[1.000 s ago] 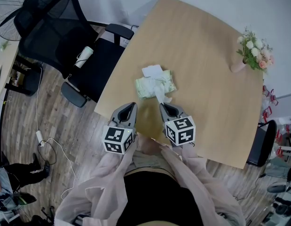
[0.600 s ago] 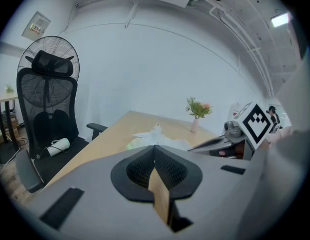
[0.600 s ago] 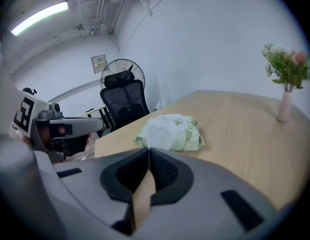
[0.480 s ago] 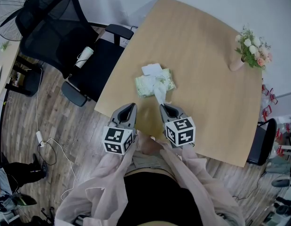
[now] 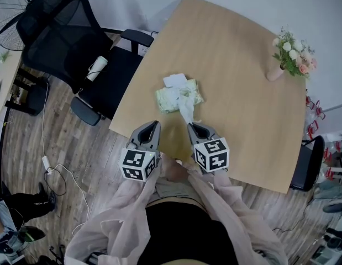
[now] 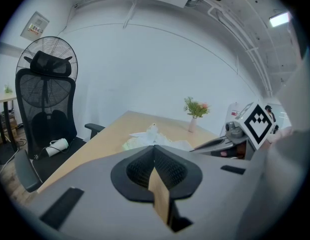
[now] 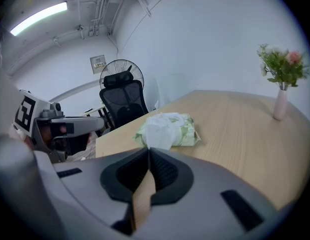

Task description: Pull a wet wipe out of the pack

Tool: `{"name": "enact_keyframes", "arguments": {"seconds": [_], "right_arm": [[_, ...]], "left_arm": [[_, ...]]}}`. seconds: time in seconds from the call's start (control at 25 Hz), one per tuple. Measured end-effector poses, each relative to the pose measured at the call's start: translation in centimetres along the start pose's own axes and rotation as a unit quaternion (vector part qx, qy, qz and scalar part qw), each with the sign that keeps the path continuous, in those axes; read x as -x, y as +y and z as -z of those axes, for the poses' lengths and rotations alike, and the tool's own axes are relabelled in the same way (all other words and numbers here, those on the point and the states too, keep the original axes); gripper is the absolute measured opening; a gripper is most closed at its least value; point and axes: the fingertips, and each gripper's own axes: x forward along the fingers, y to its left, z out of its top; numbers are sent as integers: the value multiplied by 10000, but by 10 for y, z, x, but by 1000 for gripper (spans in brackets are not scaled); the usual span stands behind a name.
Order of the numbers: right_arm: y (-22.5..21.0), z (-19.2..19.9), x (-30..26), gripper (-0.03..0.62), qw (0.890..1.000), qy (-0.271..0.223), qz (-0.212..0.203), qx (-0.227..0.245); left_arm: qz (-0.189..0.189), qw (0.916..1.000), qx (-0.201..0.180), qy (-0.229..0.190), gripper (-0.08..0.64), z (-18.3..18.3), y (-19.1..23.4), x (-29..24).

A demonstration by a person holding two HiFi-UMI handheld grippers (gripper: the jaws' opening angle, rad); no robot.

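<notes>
A pale green wet wipe pack [image 5: 172, 98] lies on the wooden table [image 5: 237, 65], its white lid flap [image 5: 176, 80] folded back. A white wipe [image 5: 187, 109] trails out of the pack toward me. My right gripper [image 5: 191, 126] is shut, with the wipe's near end at its tips. The right gripper view shows the wipe [image 7: 157, 131] running from the pack [image 7: 184, 129] down into the closed jaws of the right gripper [image 7: 148, 149]. My left gripper [image 5: 154, 125] hovers over the table's near edge, shut and empty, left of the wipe. In the left gripper view the left gripper [image 6: 153, 148] points at the pack [image 6: 132, 144].
A small vase of flowers [image 5: 285, 59] stands at the table's far right. A black office chair [image 5: 66, 43] with a white object [image 5: 98, 66] on its seat stands left of the table, a fan [image 5: 16, 4] behind it. Cables lie on the wood floor [image 5: 54, 170].
The head view has shifted slightly, so the table and pack sit a little further left. Both grippers and the wipe keep their places.
</notes>
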Motion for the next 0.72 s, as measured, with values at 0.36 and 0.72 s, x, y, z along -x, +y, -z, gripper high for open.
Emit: {"name": "enact_keyframes", "arguments": {"seconds": [0.36, 0.72], "right_arm": [[-2, 7, 16, 15, 10000, -30, 88, -18], [1, 17, 29, 15, 9998, -57, 183, -115]], "left_arm": [[112, 9999, 36, -45, 11, 2, -14, 3], [250, 9997, -7, -33, 11, 6, -26, 9]]}}
